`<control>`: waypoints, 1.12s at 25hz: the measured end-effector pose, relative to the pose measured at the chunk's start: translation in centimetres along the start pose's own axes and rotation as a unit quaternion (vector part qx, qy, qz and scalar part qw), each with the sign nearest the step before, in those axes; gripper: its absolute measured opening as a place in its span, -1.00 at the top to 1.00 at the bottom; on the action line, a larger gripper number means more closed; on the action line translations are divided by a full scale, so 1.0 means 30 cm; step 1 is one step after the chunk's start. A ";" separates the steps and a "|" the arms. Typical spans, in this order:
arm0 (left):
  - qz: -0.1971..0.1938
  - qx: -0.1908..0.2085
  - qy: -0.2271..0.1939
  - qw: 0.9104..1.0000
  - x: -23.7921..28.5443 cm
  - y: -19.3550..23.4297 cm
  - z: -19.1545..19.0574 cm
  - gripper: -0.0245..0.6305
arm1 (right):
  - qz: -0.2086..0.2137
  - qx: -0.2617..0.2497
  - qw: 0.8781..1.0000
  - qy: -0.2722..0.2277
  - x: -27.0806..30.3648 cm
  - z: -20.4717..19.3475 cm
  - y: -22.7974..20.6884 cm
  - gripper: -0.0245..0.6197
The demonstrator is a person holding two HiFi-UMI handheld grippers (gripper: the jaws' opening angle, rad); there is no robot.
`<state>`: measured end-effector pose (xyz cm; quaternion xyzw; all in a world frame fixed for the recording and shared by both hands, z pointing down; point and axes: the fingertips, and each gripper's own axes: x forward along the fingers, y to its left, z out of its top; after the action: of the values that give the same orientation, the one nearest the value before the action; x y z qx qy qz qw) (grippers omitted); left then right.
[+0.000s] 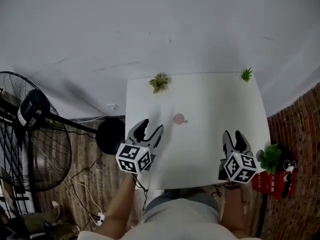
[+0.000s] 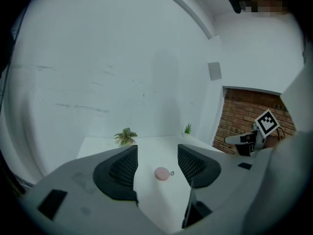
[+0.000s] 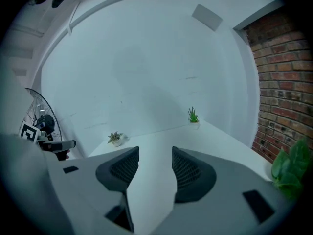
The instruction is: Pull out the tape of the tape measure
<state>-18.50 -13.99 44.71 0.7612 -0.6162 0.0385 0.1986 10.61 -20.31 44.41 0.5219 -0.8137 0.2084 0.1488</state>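
In the head view, the tape measure [image 1: 179,119], a small round pink case, lies near the middle of the white table [image 1: 210,94]. Its ring tab [image 1: 185,121] points right. It sits just ahead and right of the left tool [image 1: 151,128], which looks nearer than the right tool [image 1: 233,135].

In the left gripper view, the jaws are spread and empty, and the pink case shows on the table straight ahead through the gap.

In the right gripper view, the jaws are spread over bare table, with no case in sight.

The right tongs [image 3: 154,156] hang with jaws apart above the table [image 3: 161,135], 2 small plants [image 3: 193,115] beyond.
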 end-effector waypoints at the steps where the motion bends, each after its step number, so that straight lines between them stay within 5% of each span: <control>1: -0.007 0.006 0.004 1.000 0.015 -0.007 -0.005 0.20 | -0.002 0.002 1.000 0.001 0.006 -0.005 -0.008 0.26; 6: -0.052 0.062 0.048 0.996 0.107 -0.052 -0.054 0.20 | -0.010 0.016 1.000 0.006 0.039 -0.029 -0.064 0.26; 12: -0.148 0.115 0.099 0.977 0.195 -0.127 -0.151 0.19 | -0.006 0.036 0.999 0.001 0.084 -0.084 -0.096 0.26; 17: -0.173 0.142 0.126 0.966 0.253 -0.116 -0.201 0.19 | -0.013 0.051 0.998 0.025 0.121 -0.169 -0.109 0.26; 28: -0.257 0.222 0.210 0.917 0.388 -0.126 -0.304 0.19 | -0.023 0.056 0.997 0.051 0.196 -0.251 -0.135 0.26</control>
<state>-10.44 -20.92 55.64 0.8920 -0.3193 0.2813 0.1527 12.08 -22.72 54.40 0.5368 -0.7798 0.2762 0.1657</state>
